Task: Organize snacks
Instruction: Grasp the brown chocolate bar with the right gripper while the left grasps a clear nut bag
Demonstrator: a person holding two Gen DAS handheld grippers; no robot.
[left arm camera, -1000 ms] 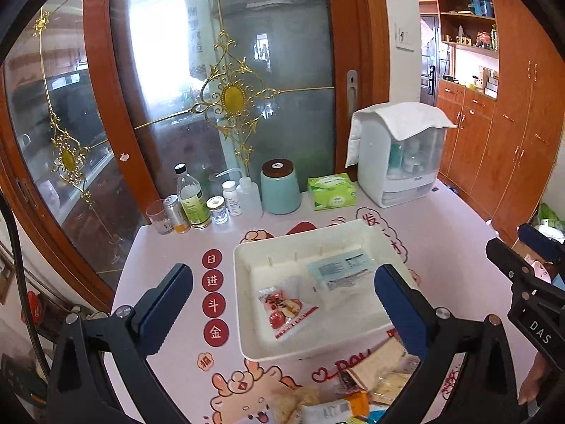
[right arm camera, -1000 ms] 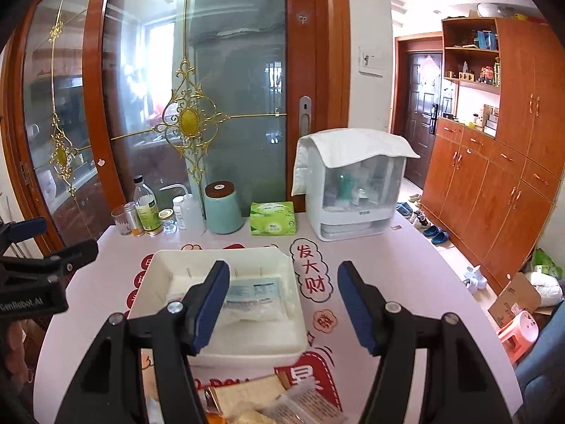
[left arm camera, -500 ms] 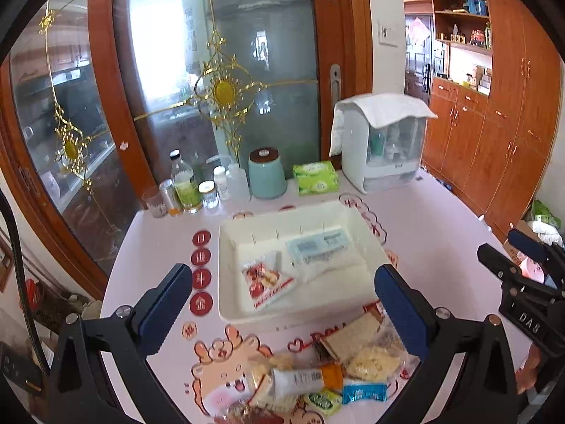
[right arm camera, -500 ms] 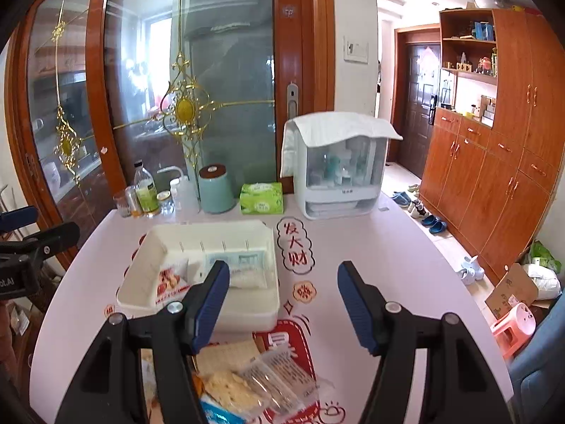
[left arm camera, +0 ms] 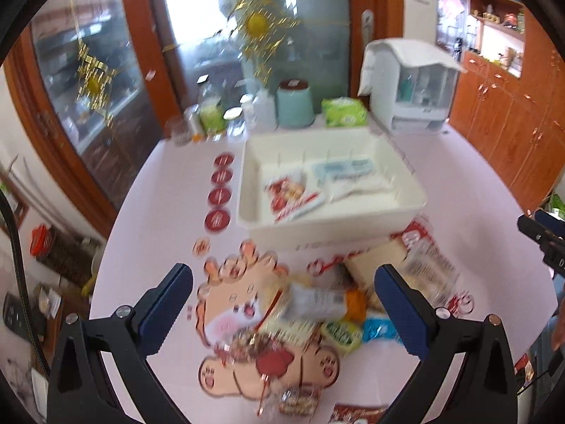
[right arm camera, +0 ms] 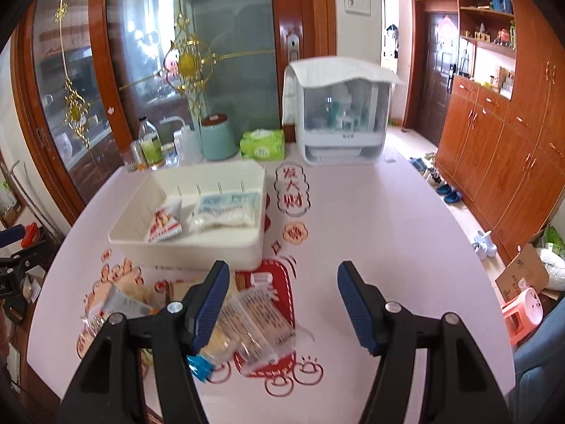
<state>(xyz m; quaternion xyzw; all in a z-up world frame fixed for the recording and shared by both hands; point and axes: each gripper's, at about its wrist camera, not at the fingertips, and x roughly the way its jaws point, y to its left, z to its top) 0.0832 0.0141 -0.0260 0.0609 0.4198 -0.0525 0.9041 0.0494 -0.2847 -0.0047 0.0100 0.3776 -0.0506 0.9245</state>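
**Over the snack pile, both grippers hanging empty**

On the pink worktop [right arm camera: 370, 219], a white bin [right arm camera: 197, 247] is holding a red-and-white packet [right arm camera: 164, 224] beside a clear, blue-labelled bag [right arm camera: 226, 208]. Just in front of it, loose snacks [left arm camera: 317, 304] are lying heaped: clear, crinkly wrappers, plus orange, green and blue packs. Left gripper [left arm camera: 284, 298] and right gripper [right arm camera: 279, 302] are hovering above, jaws spread, gripping nothing.

1. Pale pink table [right arm camera: 370, 219] with red cartoon prints
2. White tray [right arm camera: 197, 247] at centre
3. Loose snack packets [left arm camera: 317, 304] at 6 o'clock
4. Teal canister [right arm camera: 217, 137], green tissue pack [right arm camera: 263, 145], white cabinet [right arm camera: 340, 116] at 12 o'clock
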